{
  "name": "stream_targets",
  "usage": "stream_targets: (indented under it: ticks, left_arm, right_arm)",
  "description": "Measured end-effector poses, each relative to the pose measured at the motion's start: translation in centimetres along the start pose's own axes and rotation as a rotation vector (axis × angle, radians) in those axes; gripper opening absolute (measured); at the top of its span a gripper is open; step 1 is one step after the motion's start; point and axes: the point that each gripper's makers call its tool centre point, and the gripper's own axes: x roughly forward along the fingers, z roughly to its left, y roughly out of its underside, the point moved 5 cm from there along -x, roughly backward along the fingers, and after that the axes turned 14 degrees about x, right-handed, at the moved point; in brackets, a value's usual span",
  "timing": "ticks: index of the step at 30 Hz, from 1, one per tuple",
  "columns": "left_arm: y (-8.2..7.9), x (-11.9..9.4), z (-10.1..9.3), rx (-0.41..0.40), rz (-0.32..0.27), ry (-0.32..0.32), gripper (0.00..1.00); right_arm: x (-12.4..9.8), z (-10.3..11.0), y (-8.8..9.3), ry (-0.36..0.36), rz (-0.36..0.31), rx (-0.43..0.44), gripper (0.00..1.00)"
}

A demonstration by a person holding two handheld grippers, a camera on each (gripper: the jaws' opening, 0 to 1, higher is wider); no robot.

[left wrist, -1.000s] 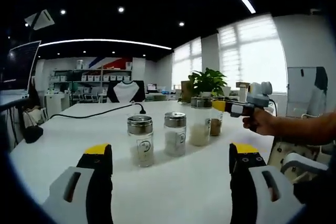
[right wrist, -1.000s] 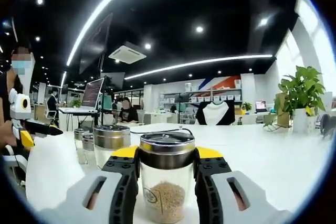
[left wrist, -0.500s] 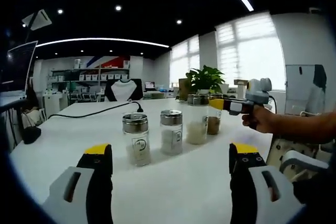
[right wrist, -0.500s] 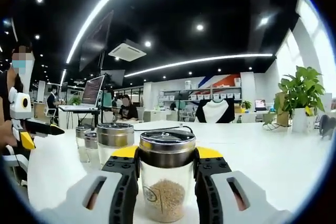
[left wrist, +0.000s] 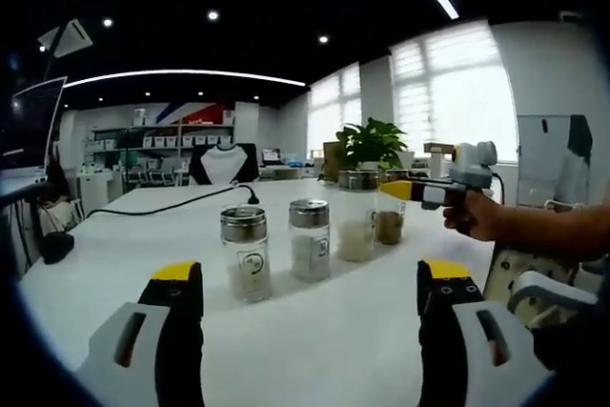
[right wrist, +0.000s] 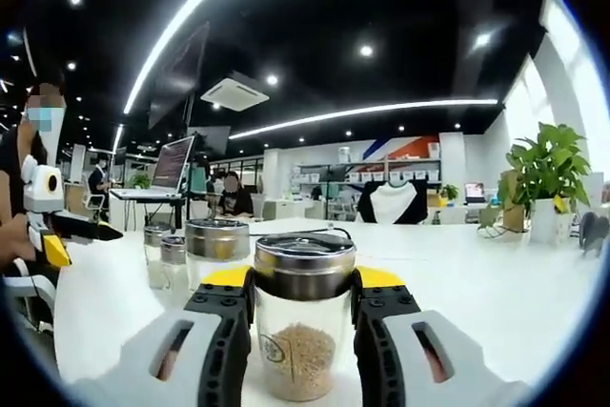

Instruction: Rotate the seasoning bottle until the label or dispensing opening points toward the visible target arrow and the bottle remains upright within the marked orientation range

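Several glass seasoning bottles with metal caps stand in a row on the white table. My right gripper is shut on the end bottle, which holds brown granules, stays upright and shows a small round logo toward the camera. In the left gripper view the right gripper clasps that bottle at its cap, at the row's far right. My left gripper hangs open near the table's front, short of the nearest bottle, with nothing between its jaws. The left gripper also appears at the left of the right gripper view.
The other bottles sit close beside the held one. A potted plant stands at the far end, a black cable crosses the table and a black object lies by its left edge. A person's forearm reaches in from the right.
The right gripper has swung slightly with its bottle, so the neighbouring bottles sit further right in its view. The left gripper view has drawn back a little; the row looks smaller.
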Motion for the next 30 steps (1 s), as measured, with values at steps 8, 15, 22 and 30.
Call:
stream_targets:
  ticks: [8, 15, 22, 30]
  left_arm:
    - [0.1, 0.2, -0.2, -0.001, 0.005, 0.013, 1.0]
    - [0.4, 0.4, -0.8, 0.015, -0.008, 0.048, 1.0]
    - [1.3, 0.3, -0.5, -0.022, -0.007, 0.037, 1.0]
    - [1.6, 0.5, -0.9, -0.033, -0.014, 0.057, 1.0]
  right_arm:
    - [-2.5, 0.7, 0.5, -0.008, 0.0, 0.032, 0.44]
    - [-5.3, 1.8, 1.1, -0.004, -0.016, 0.081, 0.49]
    - [-7.0, 4.2, 1.7, -0.023, 0.002, 0.037, 0.61]
    - [-7.4, 6.6, 3.4, -0.065, 0.065, -0.002, 0.83]
